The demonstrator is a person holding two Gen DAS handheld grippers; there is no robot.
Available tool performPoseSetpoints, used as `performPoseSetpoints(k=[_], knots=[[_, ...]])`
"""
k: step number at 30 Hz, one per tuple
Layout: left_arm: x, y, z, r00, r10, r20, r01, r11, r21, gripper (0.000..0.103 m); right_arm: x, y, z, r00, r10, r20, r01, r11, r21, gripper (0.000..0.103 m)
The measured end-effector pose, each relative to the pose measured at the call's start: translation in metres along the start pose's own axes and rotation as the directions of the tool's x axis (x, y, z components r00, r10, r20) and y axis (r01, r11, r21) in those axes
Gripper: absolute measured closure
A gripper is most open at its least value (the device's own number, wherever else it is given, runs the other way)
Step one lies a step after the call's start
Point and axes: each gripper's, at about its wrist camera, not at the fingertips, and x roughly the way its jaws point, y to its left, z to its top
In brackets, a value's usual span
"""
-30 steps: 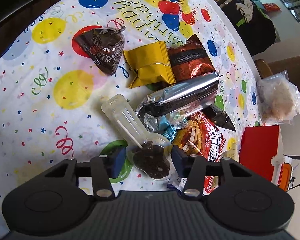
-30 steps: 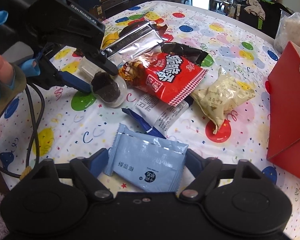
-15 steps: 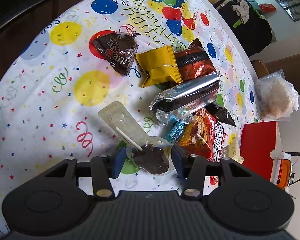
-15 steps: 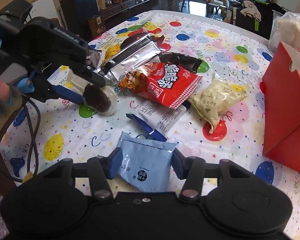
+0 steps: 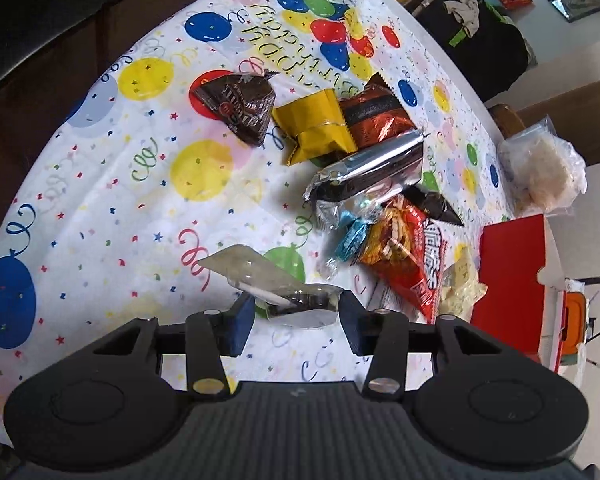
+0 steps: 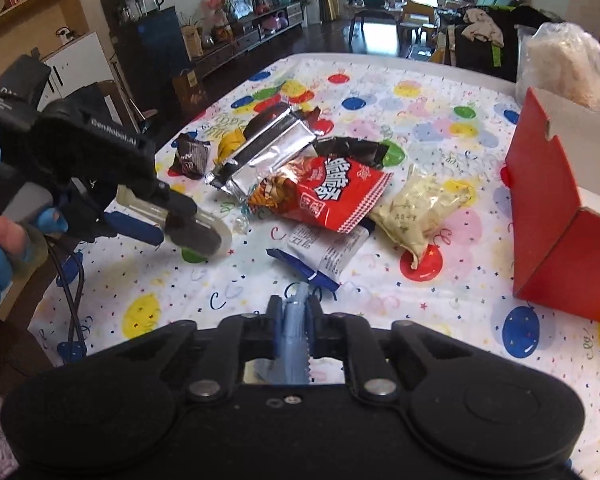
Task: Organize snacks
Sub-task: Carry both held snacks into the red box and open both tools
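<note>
My left gripper (image 5: 297, 312) is shut on a clear lollipop pack (image 5: 276, 288) with a dark chocolate head and holds it above the tablecloth; it also shows in the right wrist view (image 6: 196, 232). My right gripper (image 6: 294, 312) is shut on a light blue sachet (image 6: 294, 340), pinched edge-on and lifted. On the table lie a red chip bag (image 6: 324, 192), a silver pack (image 6: 264, 152), a yellow pack (image 5: 314, 126), a brown chocolate bag (image 5: 240, 106) and a beige pouch (image 6: 424, 204).
An open red box (image 6: 560, 236) stands at the right, with a clear bag of pale snacks (image 6: 564, 64) behind it. A white-and-blue packet (image 6: 324, 252) lies in front of the chip bag. The table's left edge (image 5: 100, 80) drops to a dark floor.
My left gripper has lifted the lollipop pack off the table and tilted it. My right gripper has closed on the blue sachet and raised it, turning it edge-on.
</note>
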Motion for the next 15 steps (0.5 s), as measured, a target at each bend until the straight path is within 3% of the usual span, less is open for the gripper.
performPoseSetpoints(k=[8, 15], knots=[[-0.016, -0.008, -0.006, 0.999, -0.029, 0.015, 0.028, 0.998, 0.055, 0.058, -0.030, 0.000, -0.002, 0.996, -0.062, 0.070, 0.060, 0.998, 0.024, 0.098], [-0.035, -0.047, -0.015, 0.998, -0.059, 0.032, 0.051, 0.978, 0.205, 0.058, -0.072, -0.018, 0.006, 0.981, -0.132, 0.140, 0.125, 0.990, 0.061, 0.098]])
